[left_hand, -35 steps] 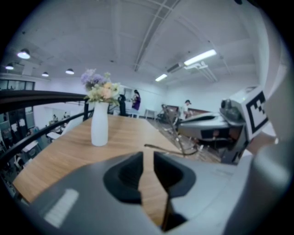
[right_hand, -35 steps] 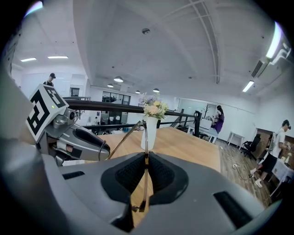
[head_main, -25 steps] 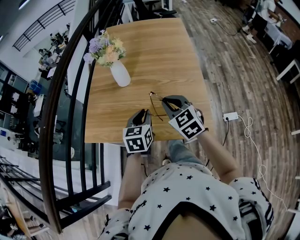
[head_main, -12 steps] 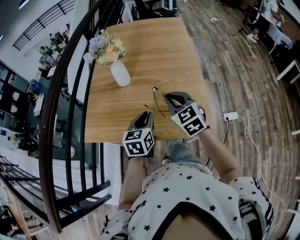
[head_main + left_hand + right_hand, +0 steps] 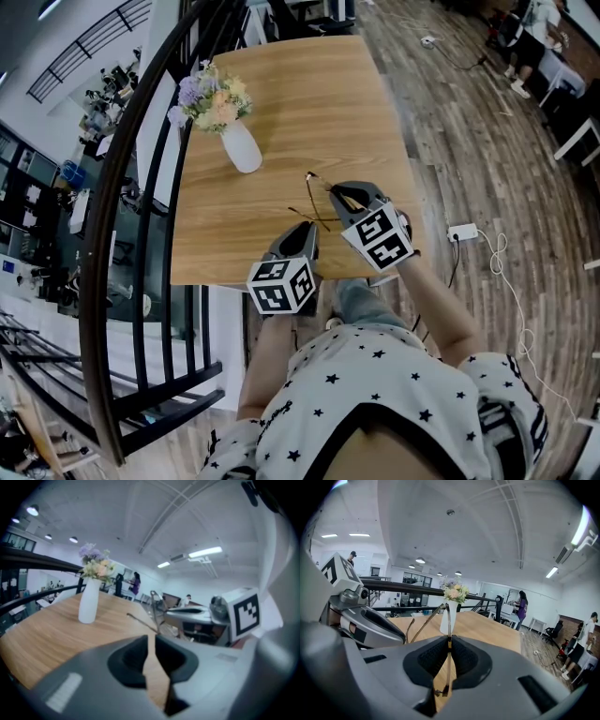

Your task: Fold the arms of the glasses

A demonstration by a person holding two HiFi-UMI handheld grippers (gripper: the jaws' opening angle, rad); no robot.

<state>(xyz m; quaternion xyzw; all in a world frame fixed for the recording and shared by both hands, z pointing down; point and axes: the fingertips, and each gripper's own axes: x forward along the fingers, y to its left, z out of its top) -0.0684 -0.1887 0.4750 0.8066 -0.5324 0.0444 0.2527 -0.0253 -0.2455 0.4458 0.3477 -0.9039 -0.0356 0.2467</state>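
Two tongs work close to the person, at the near edge of the desk [image 5: 281, 112]. The left tongs [image 5: 305, 230] are all but closed, with only a thin slit of desk showing between the jaws and nothing in them. Just beyond and to their right, the right tongs [image 5: 336, 195] are clamped on a thin wire part of the glasses [image 5: 314, 202]. In the right gripper view that wire runs straight up between the jaws, and one arm of the glasses slants off to the left, so it looks unfolded. Whether the glasses touch the desk I cannot tell.

The step in hand seems to be folding that arm. The next move likely calls for the left tongs to come up beside the slanting arm and nudge it in toward the frame while the right tongs hold firm. Farther back, well apart, stands a white vase of flowers [image 5: 239, 145].
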